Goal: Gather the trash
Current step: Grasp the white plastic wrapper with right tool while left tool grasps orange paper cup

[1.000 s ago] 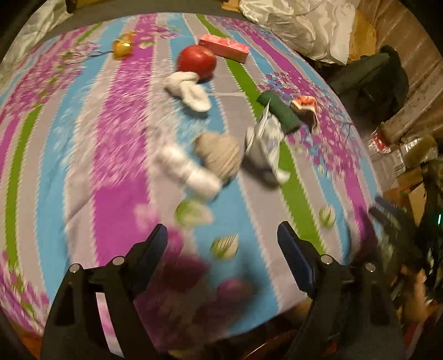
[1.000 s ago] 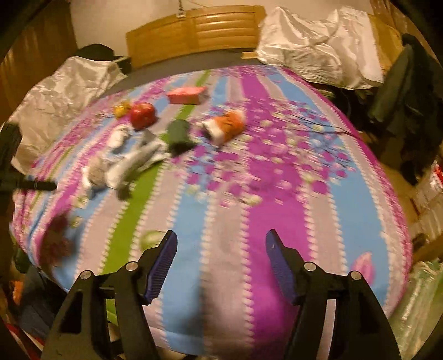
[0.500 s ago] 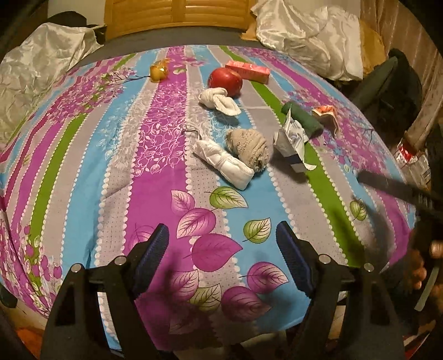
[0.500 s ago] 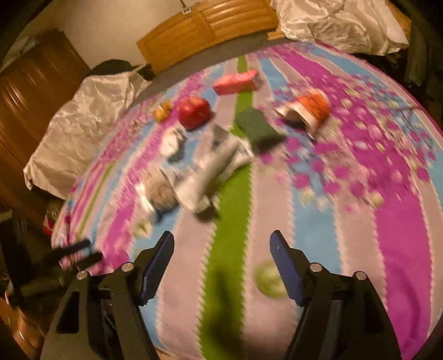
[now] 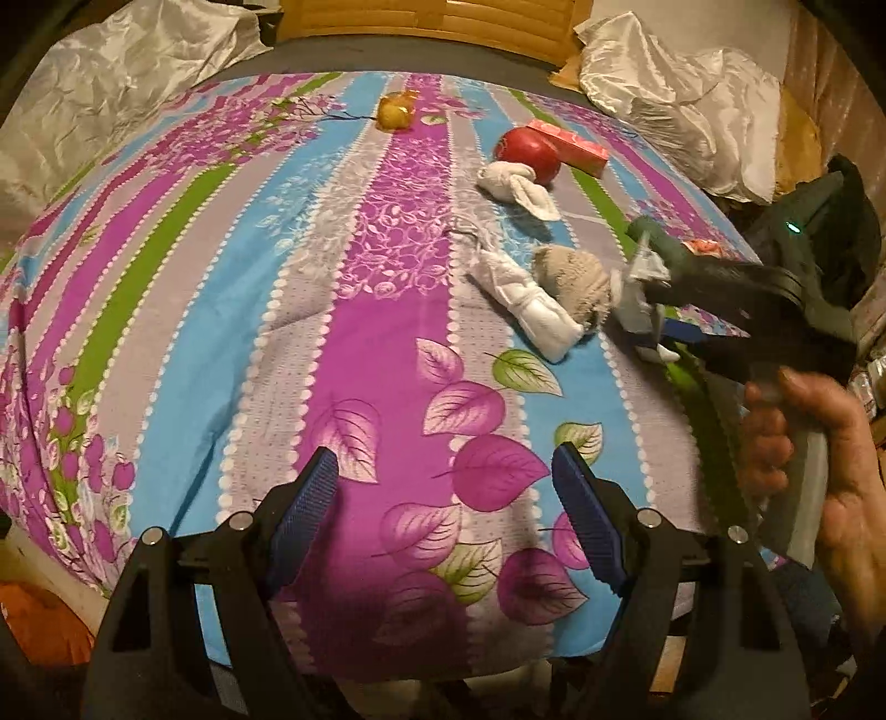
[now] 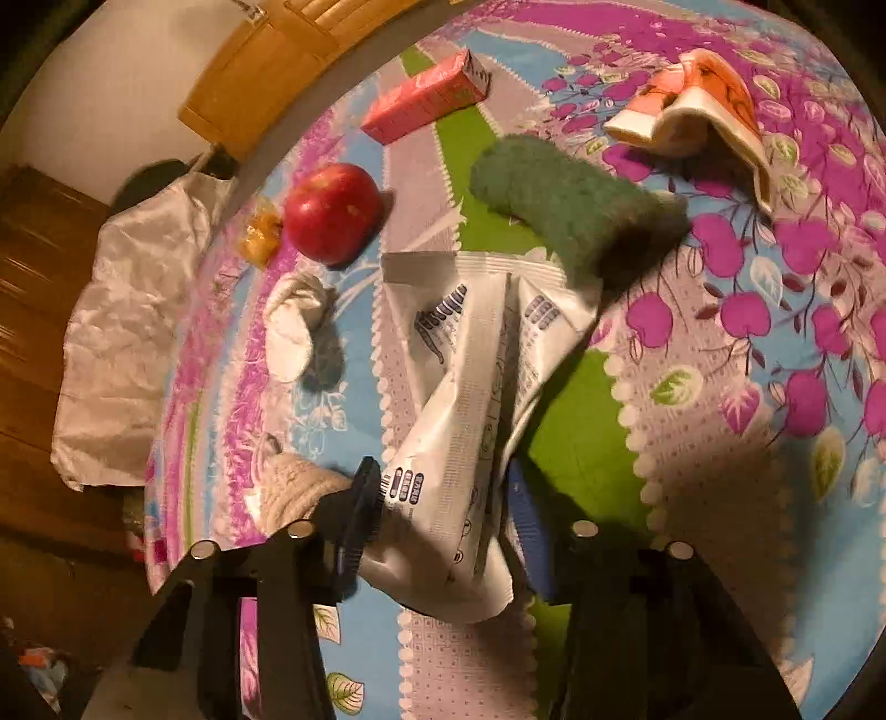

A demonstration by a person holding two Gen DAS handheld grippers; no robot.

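Note:
A crumpled white wrapper (image 6: 459, 387) with dark print lies on the striped floral bedspread (image 6: 720, 443), next to a rolled green cloth (image 6: 565, 205). My right gripper (image 6: 440, 476) has its jaws closing, and both blue pads touch the wrapper's lower end. In the left wrist view the same gripper (image 5: 653, 293), held by a person's hand (image 5: 803, 432), sits on the wrapper (image 5: 637, 277) at the right. My left gripper (image 5: 443, 459) hangs open over the bedspread's near edge with nothing between its fingers. An orange and white torn packet (image 6: 692, 94) lies further back on the right.
On the bedspread lie a red apple (image 6: 332, 213), a pink box (image 6: 426, 97), a small yellow wrapped thing (image 5: 396, 111), a white sock (image 6: 290, 327), a beige sock (image 5: 576, 277) and a rolled white cloth (image 5: 526, 299). Shiny white bags (image 5: 692, 99) flank the wooden headboard (image 5: 432, 22).
My right gripper swung left and down onto the white wrapper and its jaws narrowed around it. The left gripper drifted a little and stayed open.

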